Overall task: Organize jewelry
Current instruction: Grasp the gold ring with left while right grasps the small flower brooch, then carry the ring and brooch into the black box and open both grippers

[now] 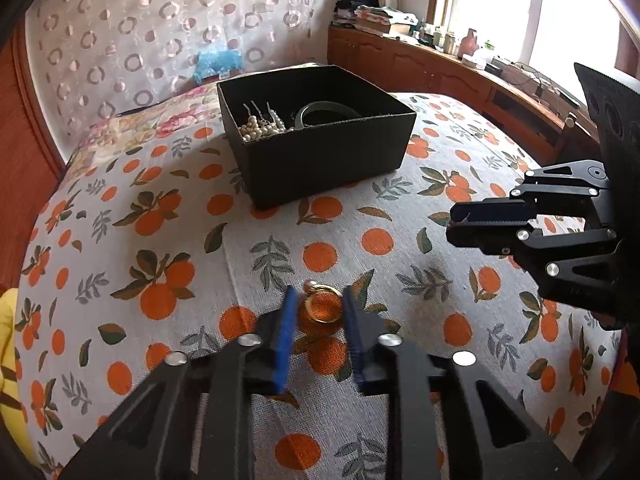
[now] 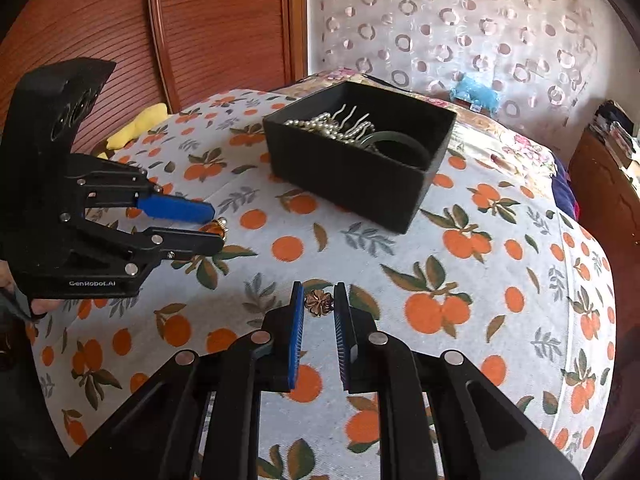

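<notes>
A gold ring (image 1: 321, 320) with a small pearl lies on the orange-print bedspread (image 1: 160, 240). My left gripper (image 1: 319, 292) is shut on it, one blue pad against each side. In the right wrist view the ring (image 2: 220, 224) shows at the tips of that left gripper (image 2: 216, 227). My right gripper (image 2: 319, 288) is shut on a small bronze flower-shaped piece (image 2: 319, 303) down at the cloth. In the left wrist view the right gripper (image 1: 450, 225) hides that piece. Beyond both stands a black open box (image 1: 320, 160) (image 2: 344, 184) holding pearls, hair pins and a dark bangle.
A wooden cabinet (image 1: 420, 64) with bottles and clutter runs under the window on the right. A slatted wooden door (image 2: 200, 20) stands left of the bed, with a yellow cloth (image 2: 140, 128) beside it. The bedspread drops away at its near and side edges.
</notes>
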The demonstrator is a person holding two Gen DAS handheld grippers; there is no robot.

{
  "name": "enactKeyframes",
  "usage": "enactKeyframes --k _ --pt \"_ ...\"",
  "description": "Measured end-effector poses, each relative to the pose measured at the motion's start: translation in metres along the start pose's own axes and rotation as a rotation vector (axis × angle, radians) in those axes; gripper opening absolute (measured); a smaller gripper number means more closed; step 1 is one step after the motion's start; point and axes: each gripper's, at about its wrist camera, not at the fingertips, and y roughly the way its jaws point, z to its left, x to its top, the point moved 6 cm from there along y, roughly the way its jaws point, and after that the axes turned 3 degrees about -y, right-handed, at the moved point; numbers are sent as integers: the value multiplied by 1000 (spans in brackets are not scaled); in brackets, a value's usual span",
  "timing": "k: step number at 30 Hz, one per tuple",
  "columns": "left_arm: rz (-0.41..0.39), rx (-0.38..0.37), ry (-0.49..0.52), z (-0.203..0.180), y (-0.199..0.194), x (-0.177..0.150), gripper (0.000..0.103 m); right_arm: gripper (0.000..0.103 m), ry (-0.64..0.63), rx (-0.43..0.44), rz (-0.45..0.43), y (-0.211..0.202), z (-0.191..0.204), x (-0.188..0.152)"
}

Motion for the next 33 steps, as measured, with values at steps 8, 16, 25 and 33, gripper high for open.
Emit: enactKeyframes --k 8,16,25,33 --pt "-12 -3 -49 10 -1 2 17 16 26 -30 -19 -4 -21 7" --pt "-42 -4 -70 17 -9 14 17 17 27 -34 -65 -12 -30 31" --pt "-103 8 -77 24 -18 41 17 17 5 -46 -145 -8 -45 79" --pt "-186 13 -79 31 -28 75 17 17 41 -24 -162 12 -62 105"
